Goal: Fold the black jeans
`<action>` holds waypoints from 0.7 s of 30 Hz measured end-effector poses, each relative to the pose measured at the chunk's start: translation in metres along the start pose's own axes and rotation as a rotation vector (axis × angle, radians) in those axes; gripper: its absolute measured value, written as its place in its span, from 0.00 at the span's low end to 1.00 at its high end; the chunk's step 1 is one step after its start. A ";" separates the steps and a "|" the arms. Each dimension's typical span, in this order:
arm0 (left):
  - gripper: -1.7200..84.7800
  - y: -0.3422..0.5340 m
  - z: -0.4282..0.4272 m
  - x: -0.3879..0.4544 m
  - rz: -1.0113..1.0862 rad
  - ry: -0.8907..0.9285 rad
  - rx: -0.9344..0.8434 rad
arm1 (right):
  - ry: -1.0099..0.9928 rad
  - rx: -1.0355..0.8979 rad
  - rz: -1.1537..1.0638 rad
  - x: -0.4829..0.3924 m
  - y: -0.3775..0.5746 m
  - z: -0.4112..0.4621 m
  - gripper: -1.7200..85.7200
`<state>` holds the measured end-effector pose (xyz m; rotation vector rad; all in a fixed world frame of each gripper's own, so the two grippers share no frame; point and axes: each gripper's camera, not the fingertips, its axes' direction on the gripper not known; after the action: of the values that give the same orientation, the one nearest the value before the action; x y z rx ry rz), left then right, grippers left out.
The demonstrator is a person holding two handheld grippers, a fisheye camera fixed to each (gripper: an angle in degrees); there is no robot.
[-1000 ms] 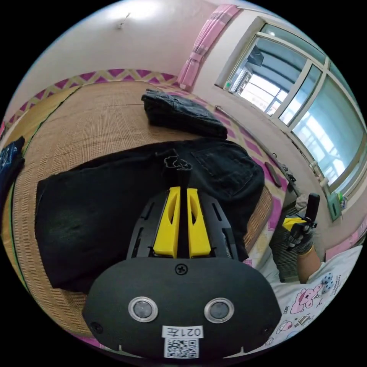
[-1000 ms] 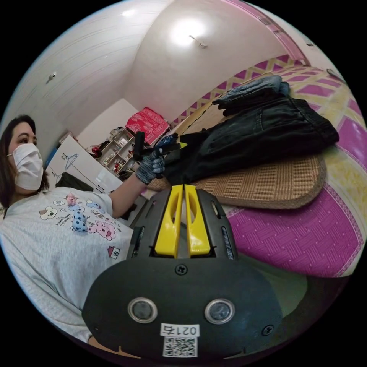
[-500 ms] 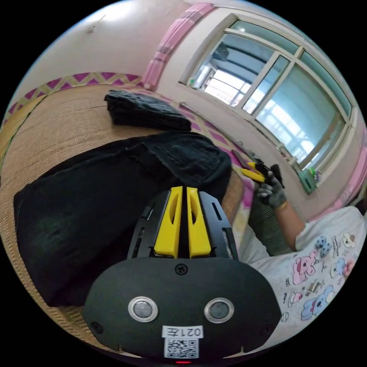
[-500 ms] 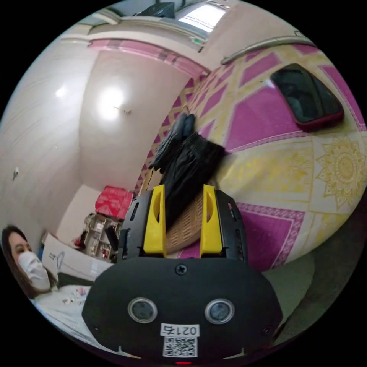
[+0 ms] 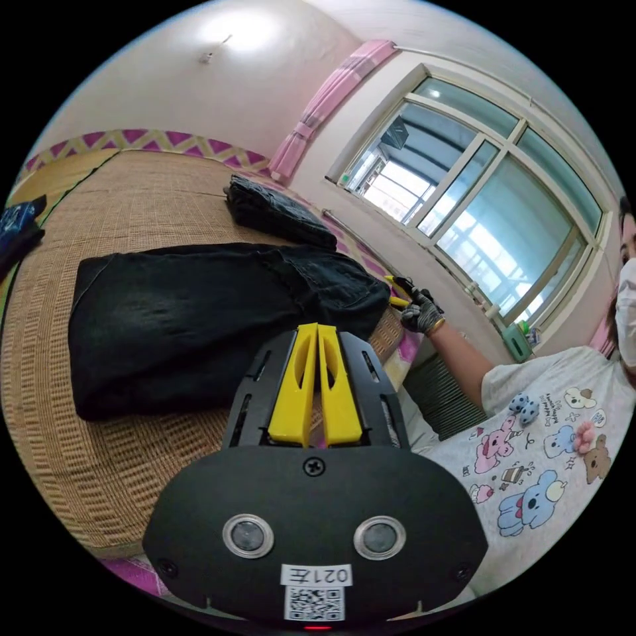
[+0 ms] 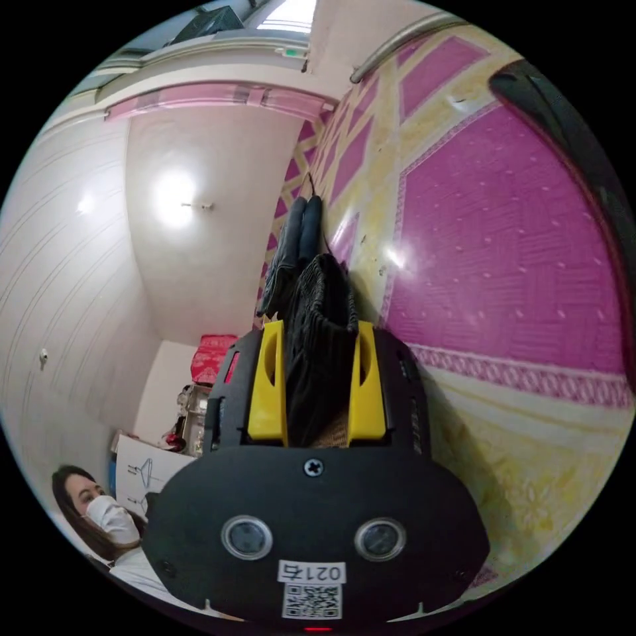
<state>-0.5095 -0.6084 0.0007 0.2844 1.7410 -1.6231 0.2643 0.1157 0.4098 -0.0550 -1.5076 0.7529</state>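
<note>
Black jeans [image 5: 205, 318] lie folded across the middle of the left gripper view on the woven mat [image 5: 99, 464], so I hold my left claw [image 5: 317, 331] clear below them, jaws pressed together on nothing. In the right gripper view's centre my right claw [image 6: 318, 331] stands wide, the jeans' edge [image 6: 321, 344] between its jaws, probably lined up for a pinch. Another folded garment [image 5: 278, 212] sits above, out of the way.

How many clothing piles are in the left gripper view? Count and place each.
3. The black jeans across the mat's middle; a smaller dark folded stack behind them, nearer the window; a dark blue garment at the left edge, partly cut off.
</note>
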 end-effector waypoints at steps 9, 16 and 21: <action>0.01 0.023 -0.027 -0.012 -0.043 -0.017 0.023 | 0.040 -0.016 -0.192 -0.097 0.012 0.041 0.08; 0.01 0.049 -0.068 -0.033 -0.086 0.016 0.075 | 0.290 -0.190 -0.853 -0.372 0.131 0.187 0.08; 0.01 0.070 -0.099 -0.049 -0.129 0.018 0.110 | 0.310 -0.377 -1.155 -0.453 0.263 0.354 0.08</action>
<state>-0.4667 -0.4876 -0.0282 0.2432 1.7167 -1.8180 -0.1123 -0.0417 -0.0732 0.3749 -1.1022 -0.4501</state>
